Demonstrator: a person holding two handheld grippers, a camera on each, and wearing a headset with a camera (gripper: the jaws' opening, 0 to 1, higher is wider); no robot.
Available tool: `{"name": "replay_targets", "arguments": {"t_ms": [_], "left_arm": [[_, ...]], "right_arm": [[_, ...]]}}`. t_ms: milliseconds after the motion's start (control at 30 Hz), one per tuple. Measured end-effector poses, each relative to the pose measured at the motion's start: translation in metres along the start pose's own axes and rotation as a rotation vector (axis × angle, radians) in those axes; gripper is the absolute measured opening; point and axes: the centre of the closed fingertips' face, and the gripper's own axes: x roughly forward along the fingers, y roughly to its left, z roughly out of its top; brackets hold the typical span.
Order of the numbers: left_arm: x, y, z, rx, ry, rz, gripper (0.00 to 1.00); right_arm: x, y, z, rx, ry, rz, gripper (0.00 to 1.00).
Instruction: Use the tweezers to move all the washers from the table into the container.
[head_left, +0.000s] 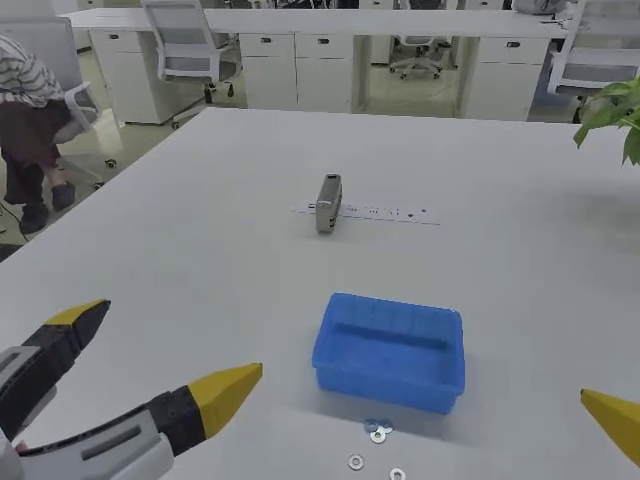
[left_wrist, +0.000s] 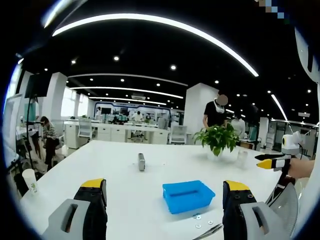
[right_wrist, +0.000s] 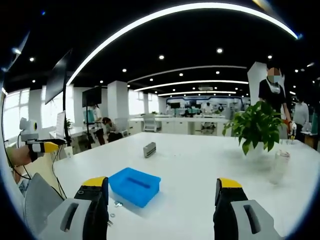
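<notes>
The blue container (head_left: 388, 350) stands on the white table, with nothing visible inside it. Several small metal washers (head_left: 377, 432) lie on the table just in front of it. My left gripper (head_left: 182, 336) hovers open at the lower left, its jaws wide apart and holding nothing. At the lower right edge only one yellow fingertip (head_left: 608, 412) of my right gripper shows. In the left gripper view the container (left_wrist: 187, 195) sits ahead between the jaws, and a thin metal strip (left_wrist: 209, 231), perhaps the tweezers, lies near the washers (left_wrist: 199, 217). My right gripper (right_wrist: 162, 197) is open, with the container (right_wrist: 135, 186) ahead to the left.
A grey metal block (head_left: 328, 203) rests on a printed strip mid-table. A potted plant (head_left: 612, 112) stands at the far right, with a clear bottle (right_wrist: 280, 165) beside it. A person (head_left: 25, 110) sits beyond the table's left edge. Desks and chairs stand behind.
</notes>
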Motion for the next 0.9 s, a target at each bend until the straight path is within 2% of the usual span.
{"name": "replay_targets", "arguments": {"t_ms": [900], "left_arm": [[0.0027,-0.0025,-0.0005,0.006,0.013,-0.007,0.97]], "right_arm": [[0.0057,0.0003,-0.0029,0.009,0.013,0.01,0.85]]}}
